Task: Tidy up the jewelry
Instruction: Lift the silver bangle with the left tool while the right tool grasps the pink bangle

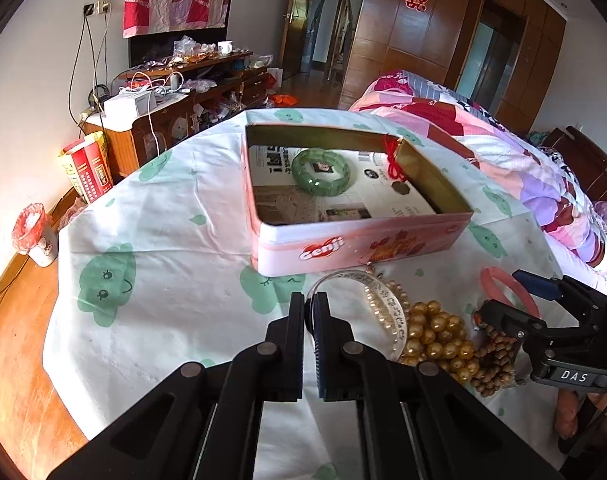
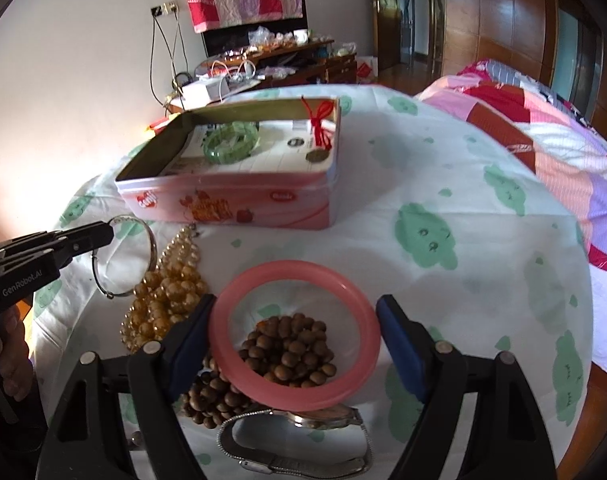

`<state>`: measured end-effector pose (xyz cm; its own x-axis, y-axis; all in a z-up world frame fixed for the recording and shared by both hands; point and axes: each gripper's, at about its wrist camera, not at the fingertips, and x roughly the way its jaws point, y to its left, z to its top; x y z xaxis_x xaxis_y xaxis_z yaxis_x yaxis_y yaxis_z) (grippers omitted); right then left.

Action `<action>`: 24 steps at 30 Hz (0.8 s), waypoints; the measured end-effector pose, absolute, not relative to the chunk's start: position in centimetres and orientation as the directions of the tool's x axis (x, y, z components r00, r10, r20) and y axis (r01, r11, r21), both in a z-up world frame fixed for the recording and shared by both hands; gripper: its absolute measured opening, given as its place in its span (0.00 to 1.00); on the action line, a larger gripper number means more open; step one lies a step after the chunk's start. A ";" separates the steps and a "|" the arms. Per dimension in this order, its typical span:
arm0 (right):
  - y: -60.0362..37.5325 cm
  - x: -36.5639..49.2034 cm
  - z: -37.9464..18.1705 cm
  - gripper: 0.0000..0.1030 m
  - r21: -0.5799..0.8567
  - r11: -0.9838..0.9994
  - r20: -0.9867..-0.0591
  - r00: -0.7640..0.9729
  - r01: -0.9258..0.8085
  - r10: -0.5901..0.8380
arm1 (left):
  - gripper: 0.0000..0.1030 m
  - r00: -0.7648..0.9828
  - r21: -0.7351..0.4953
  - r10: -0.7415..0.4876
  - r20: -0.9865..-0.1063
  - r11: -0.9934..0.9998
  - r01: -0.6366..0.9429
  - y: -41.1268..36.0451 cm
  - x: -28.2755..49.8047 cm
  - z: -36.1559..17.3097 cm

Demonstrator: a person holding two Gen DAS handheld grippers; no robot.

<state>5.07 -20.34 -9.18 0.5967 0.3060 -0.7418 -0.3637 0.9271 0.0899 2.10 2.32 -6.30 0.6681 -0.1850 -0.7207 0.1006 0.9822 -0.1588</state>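
A pink tin box [image 1: 359, 242] [image 2: 231, 200] stands open on the table with a green bangle [image 1: 321, 172] [image 2: 231, 142] and a red knotted cord [image 1: 393, 160] [image 2: 322, 126] inside. My left gripper [image 1: 313, 304] [image 2: 110, 232] is shut on the rim of a thin silver bangle [image 1: 383, 304] [image 2: 123, 258] in front of the box. My right gripper [image 2: 295, 312] [image 1: 499, 300] is open around a pink bangle [image 2: 293, 332] [image 1: 503, 284] that lies over brown wooden beads [image 2: 287, 348] [image 1: 495, 360]. Golden beads [image 1: 439, 332] [image 2: 163, 296] lie between. A metal watch [image 2: 303, 440] lies nearest.
The table has a white cloth with green clouds [image 1: 151, 240] [image 2: 443, 200]. A bed with a pink quilt [image 1: 503, 140] [image 2: 543, 136] is on the right. A cluttered wooden cabinet [image 1: 183, 96] stands behind. A small bin [image 1: 35, 236] sits on the floor at left.
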 end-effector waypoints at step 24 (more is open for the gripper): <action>-20.7 6.5 -5.4 0.80 0.077 0.928 -0.651 0.687 -0.364 0.324 | 0.03 0.742 -0.082 -0.171 -0.648 0.985 0.155 0.6 3.5 -1.6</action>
<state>6.46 -20.74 -5.39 0.6867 0.3236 -0.6509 -0.3643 0.9281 0.0771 3.47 0.55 -1.57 0.7423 -0.1706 -0.6480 0.1546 0.9846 -0.0821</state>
